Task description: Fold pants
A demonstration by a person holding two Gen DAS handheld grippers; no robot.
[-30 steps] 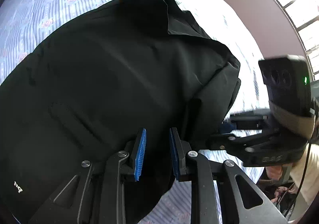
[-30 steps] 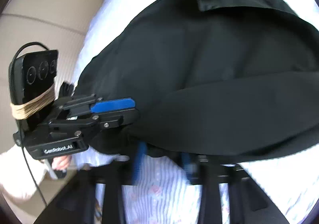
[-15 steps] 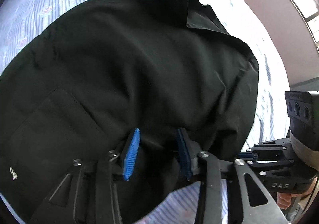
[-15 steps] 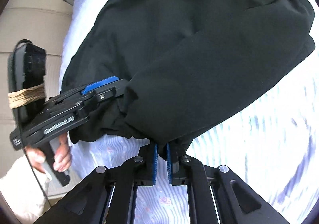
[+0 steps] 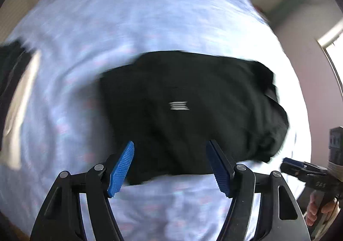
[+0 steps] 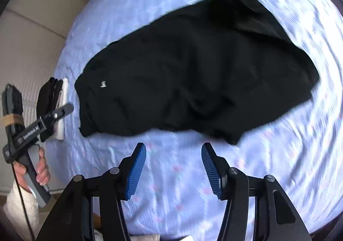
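i've just let go: my left gripper (image 5: 170,165) and right gripper (image 6: 173,169) have been opening and now hold nothing. the pants (image 6: 193,65) lie bunched on the bed (image 6: 278,155), seemingly folded, though blur hides the edges.

The side of the left gripper (image 6: 42,122), seen from the right wrist camera, carries white lettering that reads "GenRobot.AI". The body of the right gripper (image 5: 308,173), at the edge of the left wrist view, bears pale letters that look like "DAS", though they are small and blurred. The black pants (image 6: 193,69) have a small white mark near one edge in the right wrist view, and in the left wrist view it smears into short white streaks; it is too small to read in either.
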